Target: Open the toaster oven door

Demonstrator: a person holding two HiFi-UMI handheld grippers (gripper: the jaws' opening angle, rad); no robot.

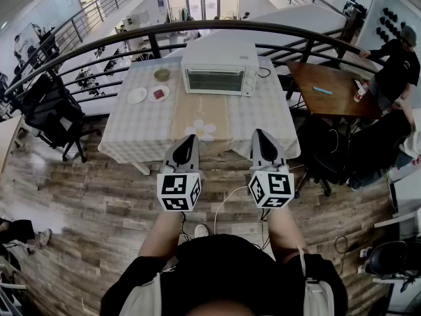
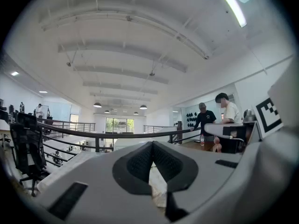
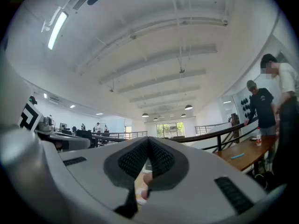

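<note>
**Both tools clenched and empty, well short of the closed toaster oven**

Head view, read left to right, all places given from the toaster oven [image 1: 220, 73].

- **Far left:** a black office chair [image 1: 46, 107] stands on the wooden floor.
- **The oven:** it sits at the far middle of a tabletop [image 1: 128, 133] under a checked cloth. Its glass door is upright and closed, and its control panel is at its right end.
- **Left of the oven:** a bare white plate [image 1: 137, 95], then a plate carrying a red item [image 1: 158, 93]. A small bowl [image 1: 162, 74] lies just beside the oven's left wall.
- **In front of the oven:** a beige runner with a flower print [image 1: 200, 129] leads to the near edge of the cloth.
- **Left tool [image 1: 187, 141]:** it is held before the oven's left half, well apart from it and pointing toward it. The left gripper view shows its jaws pressed together at the tips with nothing between them.
- **Right tool [image 1: 264, 139]:** it is held before the oven's right end, equally well apart. The right gripper view shows it clenched the same way and empty.
- **Behind the oven:** a dark curved railing [image 1: 197, 26] runs across.
- **Right of the oven:** a dark cable [image 1: 264, 72] leaves that side. Beyond it a brown wooden tabletop [image 1: 329, 84] bears a blue item [image 1: 322, 90].
- **Far right:** a person in a black top [image 1: 395, 61] leans over the brown wooden tabletop.
</note>
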